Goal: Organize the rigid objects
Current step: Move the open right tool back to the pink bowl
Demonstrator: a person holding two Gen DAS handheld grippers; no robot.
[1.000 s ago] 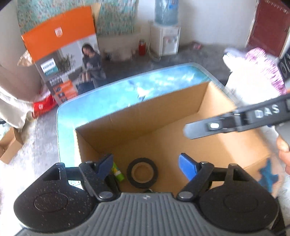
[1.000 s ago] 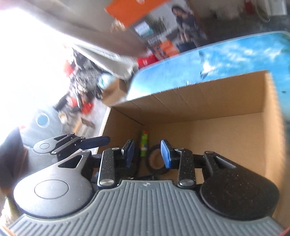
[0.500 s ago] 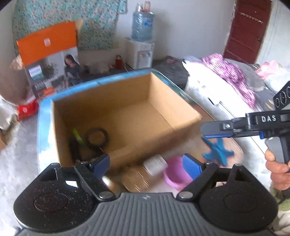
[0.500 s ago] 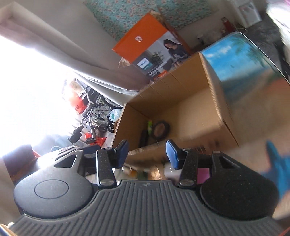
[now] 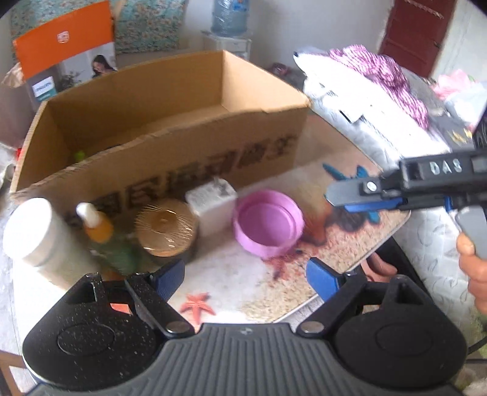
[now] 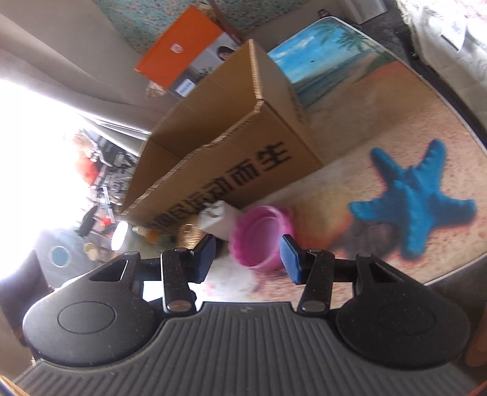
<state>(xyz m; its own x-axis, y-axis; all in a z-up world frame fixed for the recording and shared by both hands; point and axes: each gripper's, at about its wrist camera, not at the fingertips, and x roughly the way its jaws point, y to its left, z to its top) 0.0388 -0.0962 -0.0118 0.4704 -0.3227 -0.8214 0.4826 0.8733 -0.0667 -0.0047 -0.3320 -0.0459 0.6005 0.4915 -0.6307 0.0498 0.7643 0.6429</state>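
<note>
An open cardboard box [image 5: 170, 146] stands on the beach-print table [image 5: 243, 274]; it also shows in the right wrist view [image 6: 231, 158]. In front of it stand a white jar [image 5: 33, 234], an orange-capped green bottle [image 5: 103, 237], a round gold-lidded tin [image 5: 166, 227], a white charger block [image 5: 213, 201] and a pink bowl [image 5: 268, 225]. My left gripper [image 5: 245, 278] is open and empty, above the table in front of the bowl. My right gripper [image 6: 248, 257] is open and empty, close to the pink bowl [image 6: 258, 234]; it enters the left wrist view from the right [image 5: 365, 195].
An orange Philips carton [image 5: 64, 51] stands behind the box. A water dispenser [image 5: 228, 21] is at the back wall. Bedding with purple cloth [image 5: 380, 91] lies to the right of the table. The table's edge curves at the front right [image 5: 350, 274].
Both grippers have pulled back out of the box and toward the front of the table. The row of objects in front of the box has come into view. The right gripper's jaws have widened.
</note>
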